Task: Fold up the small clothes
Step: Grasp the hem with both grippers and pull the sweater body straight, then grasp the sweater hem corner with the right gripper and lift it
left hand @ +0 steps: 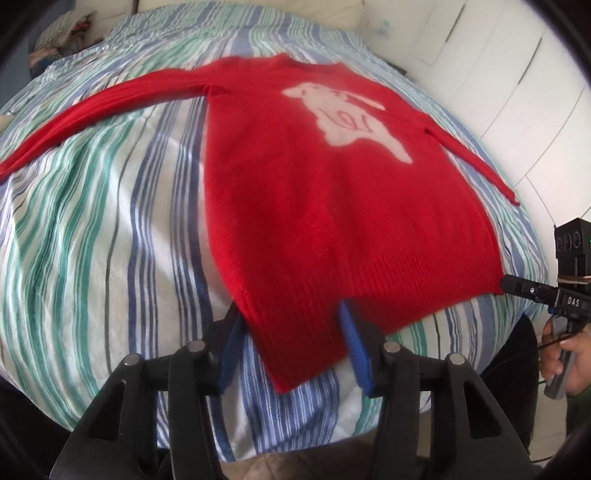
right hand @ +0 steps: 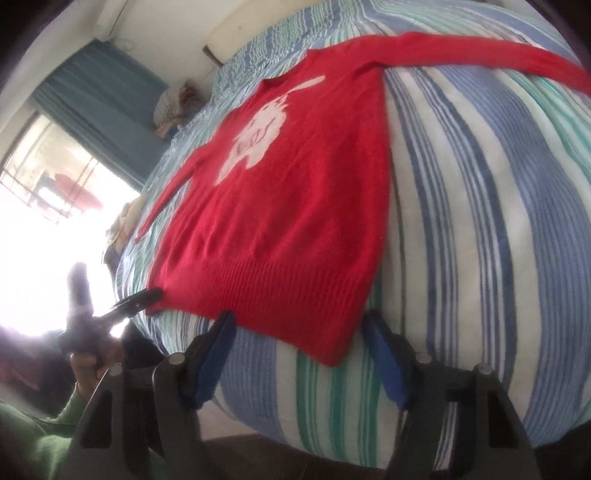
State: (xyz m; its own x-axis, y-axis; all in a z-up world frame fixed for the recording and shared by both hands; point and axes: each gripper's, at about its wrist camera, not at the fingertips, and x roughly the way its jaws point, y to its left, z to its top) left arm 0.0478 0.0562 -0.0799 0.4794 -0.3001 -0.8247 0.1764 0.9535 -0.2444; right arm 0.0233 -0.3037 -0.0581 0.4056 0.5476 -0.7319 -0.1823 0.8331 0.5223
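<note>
A small red sweater [left hand: 314, 206] with a white animal figure lies flat, front up, on the striped bed, sleeves spread out to both sides. My left gripper [left hand: 291, 325] is open, its blue-padded fingers on either side of the hem's left corner. My right gripper [right hand: 299, 332] is open at the hem's right corner [right hand: 332, 343]. The sweater also shows in the right wrist view [right hand: 280, 206]. Each gripper shows in the other's view, at the opposite hem corner: the right one [left hand: 517, 286], the left one [right hand: 147, 295].
The bed [left hand: 110, 221] has a blue, green and white striped cover. A pile of clothes [left hand: 62, 33] lies at its far corner. White cupboard doors [left hand: 498, 74] stand on the right. A bright window with a blue curtain [right hand: 92, 99] is on the left.
</note>
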